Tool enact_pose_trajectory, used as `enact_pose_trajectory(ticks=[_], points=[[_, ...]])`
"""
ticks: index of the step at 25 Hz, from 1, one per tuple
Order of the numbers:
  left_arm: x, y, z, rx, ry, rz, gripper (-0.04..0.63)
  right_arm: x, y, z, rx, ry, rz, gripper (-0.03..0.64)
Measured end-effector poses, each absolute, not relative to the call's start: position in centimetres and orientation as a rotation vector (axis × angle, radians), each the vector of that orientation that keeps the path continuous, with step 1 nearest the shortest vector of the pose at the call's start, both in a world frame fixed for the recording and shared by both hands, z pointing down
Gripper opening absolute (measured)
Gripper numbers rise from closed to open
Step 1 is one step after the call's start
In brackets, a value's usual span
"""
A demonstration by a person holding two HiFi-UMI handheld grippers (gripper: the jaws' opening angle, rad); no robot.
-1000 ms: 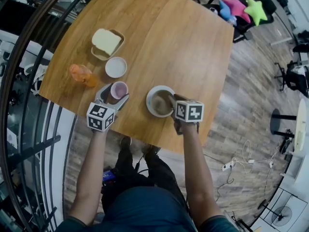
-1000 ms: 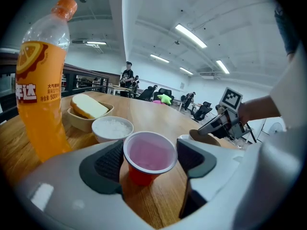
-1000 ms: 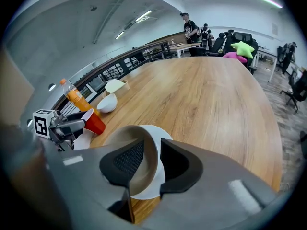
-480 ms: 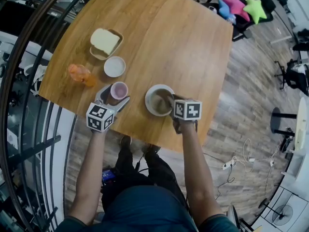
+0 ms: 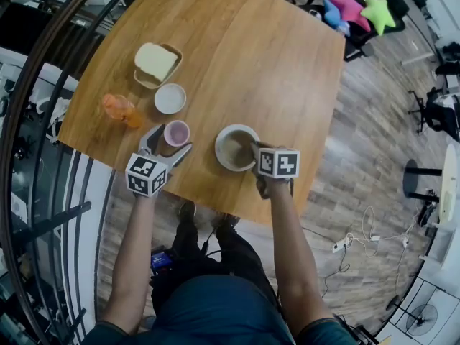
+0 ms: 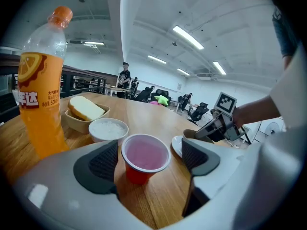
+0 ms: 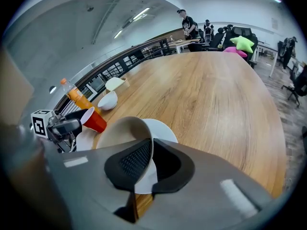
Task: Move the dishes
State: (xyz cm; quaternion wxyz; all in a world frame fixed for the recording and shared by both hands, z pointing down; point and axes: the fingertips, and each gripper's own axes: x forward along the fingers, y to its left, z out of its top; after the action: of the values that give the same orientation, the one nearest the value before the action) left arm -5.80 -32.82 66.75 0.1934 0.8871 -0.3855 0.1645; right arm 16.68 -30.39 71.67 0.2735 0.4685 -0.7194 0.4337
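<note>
Red cup (image 6: 145,153) upright btwn just-opened L hand-held gripper (image 5: 171,139); R hand-held gripper (image 7: 149,159) pinches bowl (image 5: 234,149).

Bright, even light falls from long ceiling strip lamps (image 6: 188,36), visible in both gripper views. The wooden surface (image 5: 251,63) carries a mild sheen and no hard glare, and shadows on it are short and faint. The orange bottle (image 6: 38,104) glows where light passes through it. The head view bows the floor (image 5: 366,135) boards beyond the surface's right edge. Both gripper views are fisheye circles with dark corners and a soft, unfocused nearest foreground.
</note>
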Motion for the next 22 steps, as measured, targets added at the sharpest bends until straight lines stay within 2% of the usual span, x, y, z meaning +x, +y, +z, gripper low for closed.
enact_pose_trajectory(ticks=[22], points=[[-6.2,-31.3,63.3,2.54,-1.12,0.444,0.411,20.4,-30.5,66.5,1.343,-1.997,1.125,0.025]])
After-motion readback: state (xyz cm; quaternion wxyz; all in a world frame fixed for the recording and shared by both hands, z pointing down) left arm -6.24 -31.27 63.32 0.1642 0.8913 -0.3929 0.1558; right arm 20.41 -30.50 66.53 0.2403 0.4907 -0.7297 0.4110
